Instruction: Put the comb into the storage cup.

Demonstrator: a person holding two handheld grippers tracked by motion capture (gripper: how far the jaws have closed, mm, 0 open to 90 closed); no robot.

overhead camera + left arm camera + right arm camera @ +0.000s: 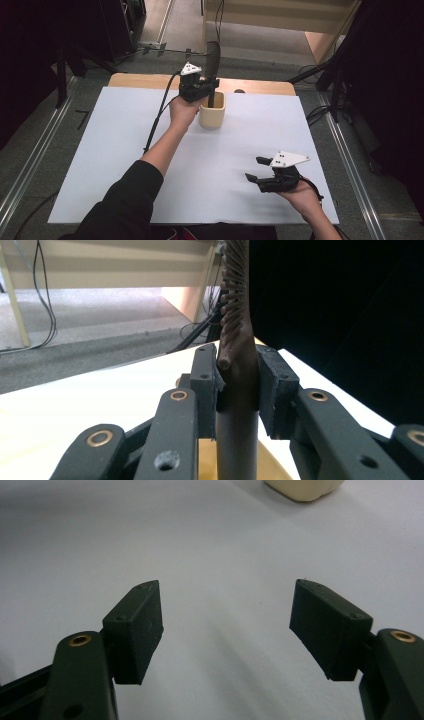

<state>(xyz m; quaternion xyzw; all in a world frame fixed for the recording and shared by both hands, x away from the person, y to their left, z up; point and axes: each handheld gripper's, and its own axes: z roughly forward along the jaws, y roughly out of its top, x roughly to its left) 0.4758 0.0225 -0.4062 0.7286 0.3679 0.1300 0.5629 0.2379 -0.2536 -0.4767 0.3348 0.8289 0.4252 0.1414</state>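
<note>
**Brush held upright over the cup, far gripper doing the work**

A white table point(125, 165) takes up the middle of the high view, with a strip of bare wood along its far edge and grey floor beyond. Above centre in that view stands a cream cup point(212, 116), upright and open at the top; its base also peeks in at the top edge of the right gripper view point(303, 490).

The left gripper point(206, 91) sits just above and left of the cup, touching or nearly touching its rim. It is clenched on a dark hairbrush point(214, 62), whose long axis runs nearly straight up and down: handle end dipping into the cup, bristled head rising toward the top of the frame. In the left gripper view the pads press the brush point(239, 365) from both sides just under the bristles, with the cup's pale rim low behind them.

The right gripper point(259, 169) lies in the lower right of the high view, well apart from the cup, jaws spread wide and holding nothing, as its own view point(225, 630) confirms.

The brush's line passes straight down into the cup's mouth, so the next move likely runs along that vertical, and only the left gripper is placed to make it.
</note>
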